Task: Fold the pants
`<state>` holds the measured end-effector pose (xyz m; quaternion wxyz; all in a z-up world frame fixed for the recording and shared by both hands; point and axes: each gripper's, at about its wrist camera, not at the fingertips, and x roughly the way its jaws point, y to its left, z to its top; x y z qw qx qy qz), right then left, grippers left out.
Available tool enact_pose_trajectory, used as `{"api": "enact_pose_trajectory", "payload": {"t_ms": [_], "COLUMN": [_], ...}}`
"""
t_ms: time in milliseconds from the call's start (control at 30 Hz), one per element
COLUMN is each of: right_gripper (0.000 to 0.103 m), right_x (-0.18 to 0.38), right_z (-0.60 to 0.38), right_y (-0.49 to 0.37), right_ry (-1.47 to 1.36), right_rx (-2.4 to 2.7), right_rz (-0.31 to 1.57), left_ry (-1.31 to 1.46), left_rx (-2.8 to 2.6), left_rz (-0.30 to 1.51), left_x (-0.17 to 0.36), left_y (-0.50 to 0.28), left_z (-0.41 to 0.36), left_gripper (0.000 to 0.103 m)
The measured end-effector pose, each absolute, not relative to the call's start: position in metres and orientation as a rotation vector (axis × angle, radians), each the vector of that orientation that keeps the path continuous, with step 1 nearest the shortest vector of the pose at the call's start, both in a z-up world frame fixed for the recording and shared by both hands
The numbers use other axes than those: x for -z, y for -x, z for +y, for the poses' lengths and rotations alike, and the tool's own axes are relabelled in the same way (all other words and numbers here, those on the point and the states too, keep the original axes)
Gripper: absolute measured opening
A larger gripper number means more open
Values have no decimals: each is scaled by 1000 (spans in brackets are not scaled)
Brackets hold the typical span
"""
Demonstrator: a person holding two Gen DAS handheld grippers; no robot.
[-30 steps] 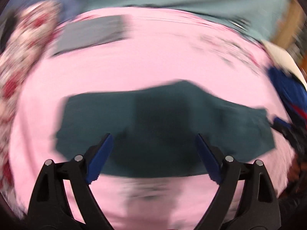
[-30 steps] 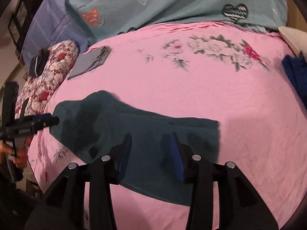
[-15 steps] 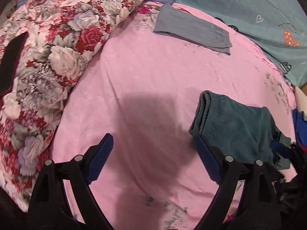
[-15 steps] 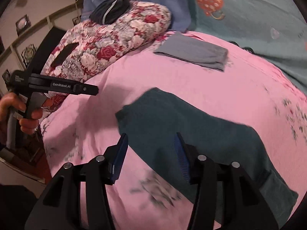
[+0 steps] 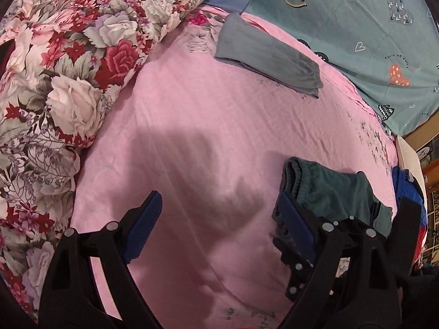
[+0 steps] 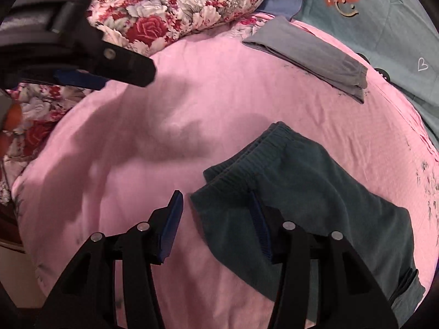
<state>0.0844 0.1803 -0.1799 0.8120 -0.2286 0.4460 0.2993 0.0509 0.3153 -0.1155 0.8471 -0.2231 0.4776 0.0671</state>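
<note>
Dark teal pants lie folded on the pink bedsheet, waistband toward the upper left. They also show in the left wrist view at the right. My right gripper is open and empty, its jaws straddling the waistband corner just above the cloth. My left gripper is open and empty over bare sheet, left of the pants; it also shows from the side in the right wrist view.
Folded grey pants lie at the far side of the bed. A floral quilt is piled along the left. A teal blanket covers the back. Blue clothes sit at the right edge.
Both grippers swung left and pulled back from over the teal pants; the left now hovers over bare sheet, the right at the waistband corner. The pants lie still.
</note>
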Motion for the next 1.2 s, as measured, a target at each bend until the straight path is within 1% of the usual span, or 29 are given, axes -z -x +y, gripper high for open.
{"api": "enact_pose_trajectory", "payload": {"t_ms": [267,333,400,467,500,633,800,867,1033,1100,1167,1200], "right_gripper": [52,46,25,17,16,15,15,15,15,15,15,15], "right_x": [188,187,184,180,175,151,135,135,133,131,128,126], "right_z": [185,182,175,168,166,159,145,141,131,125,118,114], "right_y": [-100,-101,-106,-112,-114,-101,-80,-75,-66,-63,-59,-58], "right_ry": [473,473,454,405,381,385,466,477,475,464,456,450], "right_rx": [-628,-623,-627,-634,-633,-643,-630,-629,-638,-636,-636,-637], "right_rz": [950,948,962,996,1008,931,828,817,811,807,795,792], "left_ry": [487,493,498,501,502,514,615,656,784,795,797,805], "left_rx": [-129,-122,-99,-81,-68,23,197,261,423,417,410,421], "left_rz": [1025,1026,1022,1028,1034,1085,1160,1191,1218,1242,1240,1227], "left_x": [123,125,125,126,127,132,140,143,148,154,157,156], "left_y": [-62,-68,-74,-81,-86,-104,-123,-130,-139,-143,-144,-143], "left_z": [333,334,332,328,324,307,280,266,236,227,217,211], "left_gripper": [88,88,88,88,88,88,94,98,98,98,92,83]}}
